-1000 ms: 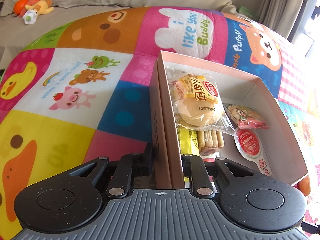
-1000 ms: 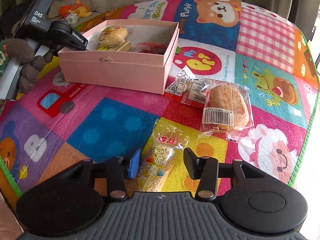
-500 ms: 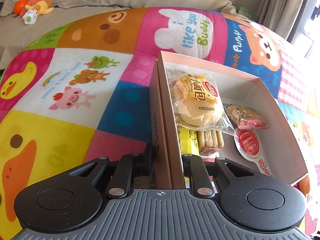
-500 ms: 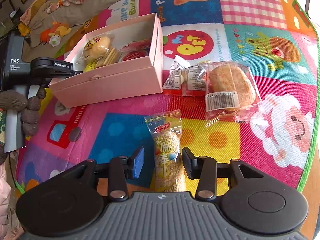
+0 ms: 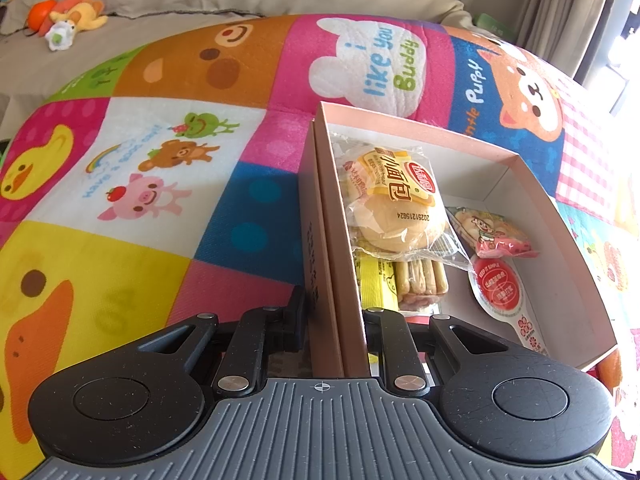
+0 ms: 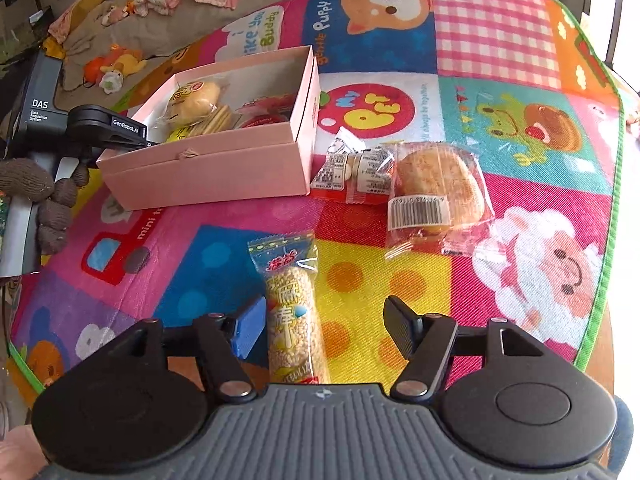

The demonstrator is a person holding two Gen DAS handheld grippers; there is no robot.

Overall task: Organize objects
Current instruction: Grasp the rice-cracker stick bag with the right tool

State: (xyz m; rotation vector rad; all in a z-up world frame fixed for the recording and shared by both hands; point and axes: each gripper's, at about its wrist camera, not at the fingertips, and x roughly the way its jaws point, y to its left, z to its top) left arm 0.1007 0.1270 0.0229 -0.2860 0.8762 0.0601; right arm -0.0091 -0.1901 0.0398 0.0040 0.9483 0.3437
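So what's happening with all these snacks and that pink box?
A person with a gripper in each hand is tidying snacks into the pink box on the colourful mat. The left gripper is clamped on the box's side wall, steadying it. The right gripper is opening around a puffed rice bar that lies between its fingers on the mat. A wrapped bun and a small packet wait beside the box; a bun and biscuits are already inside.
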